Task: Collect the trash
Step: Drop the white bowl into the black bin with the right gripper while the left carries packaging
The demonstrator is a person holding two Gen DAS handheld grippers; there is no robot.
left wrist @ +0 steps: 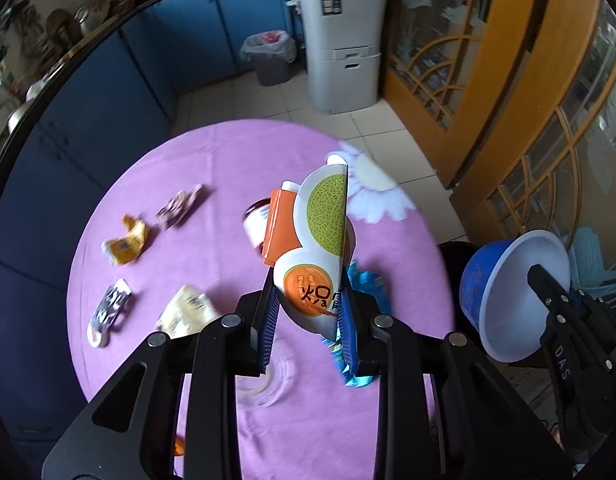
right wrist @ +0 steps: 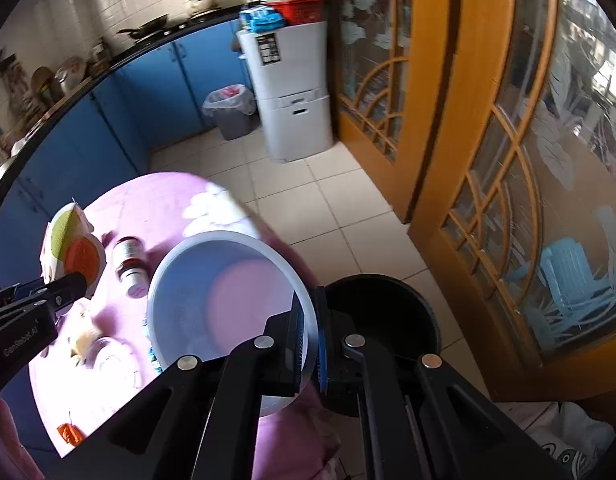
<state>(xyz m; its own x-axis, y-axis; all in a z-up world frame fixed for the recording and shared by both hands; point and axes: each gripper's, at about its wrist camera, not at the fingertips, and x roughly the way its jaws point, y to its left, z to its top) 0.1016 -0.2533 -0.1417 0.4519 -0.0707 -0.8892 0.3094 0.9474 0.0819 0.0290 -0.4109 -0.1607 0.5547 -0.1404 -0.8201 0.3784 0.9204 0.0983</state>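
Carrying both items clear of the surface [left wrist: 228,168]: left gripper [left wrist: 308,316] fingers are pinching the melon carton [left wrist: 320,240]; right gripper [right wrist: 308,344] fingers are clamping the bowl [right wrist: 228,300] rim. Advise keeping both grips firm and releasing directly above the black bin [right wrist: 384,320].

Left tongs [left wrist: 308,320] of matte black angular links with triangular cut-outs, round silver pivot screws, ribbed blue pads [left wrist: 268,320], right tongs [right wrist: 308,340] the same build, white lettering printed on each black side plate
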